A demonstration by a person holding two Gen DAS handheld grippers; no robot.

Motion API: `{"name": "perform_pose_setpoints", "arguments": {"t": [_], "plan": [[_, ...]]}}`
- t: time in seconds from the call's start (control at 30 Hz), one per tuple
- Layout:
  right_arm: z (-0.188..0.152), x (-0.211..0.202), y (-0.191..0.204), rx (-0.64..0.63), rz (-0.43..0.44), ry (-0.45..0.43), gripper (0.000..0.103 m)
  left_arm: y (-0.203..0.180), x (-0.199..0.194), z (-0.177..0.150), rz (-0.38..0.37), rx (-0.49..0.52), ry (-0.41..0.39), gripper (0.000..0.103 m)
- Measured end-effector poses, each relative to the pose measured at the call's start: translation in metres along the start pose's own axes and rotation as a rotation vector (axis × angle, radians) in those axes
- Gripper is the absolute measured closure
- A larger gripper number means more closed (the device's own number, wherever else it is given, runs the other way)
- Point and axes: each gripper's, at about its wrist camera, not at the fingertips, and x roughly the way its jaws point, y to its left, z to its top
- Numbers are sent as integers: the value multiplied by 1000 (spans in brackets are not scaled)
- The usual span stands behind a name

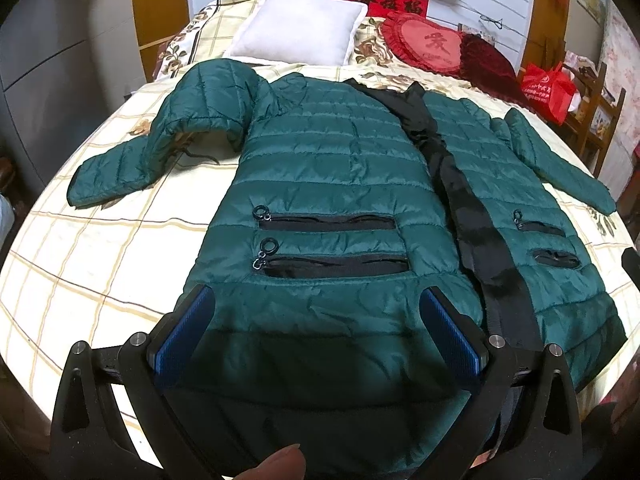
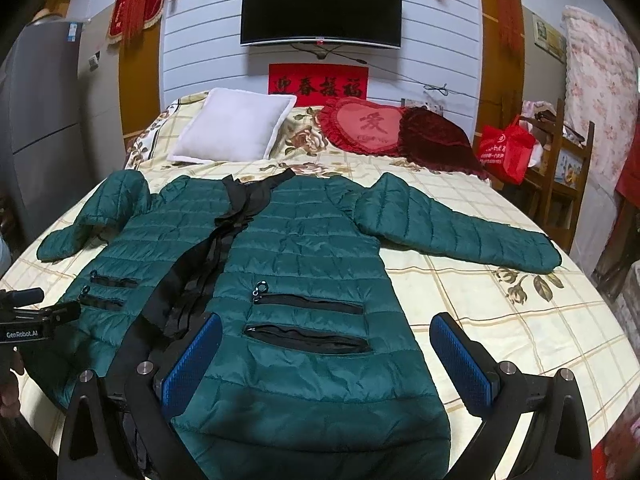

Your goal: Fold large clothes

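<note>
1. Far left, in the left half of the left wrist view, the jacket's left sleeve (image 1: 116, 168) lies kinked at the elbow on the checked bedsheet (image 1: 80, 256), cuff toward the left edge; it looks puffy and light, so I'd expect it to flop over easily
2. The left gripper (image 1: 316, 312) hovers over the hem at lower centre, its 2 blue ribbed pads (image 1: 182, 340) spread wide and holding nothing
3. The green quilted jacket (image 2: 304, 240) lies face up, spread flat across the middle of the bed, collar toward the pillows; the shell is shiny and probably slippery, soft rather than stiff, so a pinch at the hem corner or sleeve cuff seems the surest hold
4. A black zip placket (image 2: 208, 256) runs crumpled down the front, with 2 zipped pockets (image 2: 308, 320) on each side
5. The right gripper (image 2: 326, 328), lower centre of the right wrist view, also stands wide and empty above the hem
6. Far right, the right sleeve (image 2: 460, 232) stretches straight out toward the right edge
</note>
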Motion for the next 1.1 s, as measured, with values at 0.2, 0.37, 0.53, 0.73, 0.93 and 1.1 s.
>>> {"name": "perform_pose_setpoints", "arguments": {"t": [0.2, 0.37, 0.53, 0.73, 0.93, 1.1], "plan": [[1, 0, -1, 9, 0, 33, 0, -1, 2, -1, -5, 1, 10, 0], [1, 0, 0, -1, -6, 23, 0, 3, 0, -1, -15, -8, 3, 0], [-1, -1, 0, -11, -13, 17, 0, 5, -1, -1, -73, -22, -16, 0], [0, -7, 1, -12, -5, -26, 0, 1, -9, 1, -103, -5, -92, 0], [-1, -9, -6, 26, 70, -3, 0, 5, -6, 5, -69, -2, -80, 0], [-3, -6, -11, 66, 97, 9, 0, 7, -2, 1, -60, -6, -53, 0]]}}
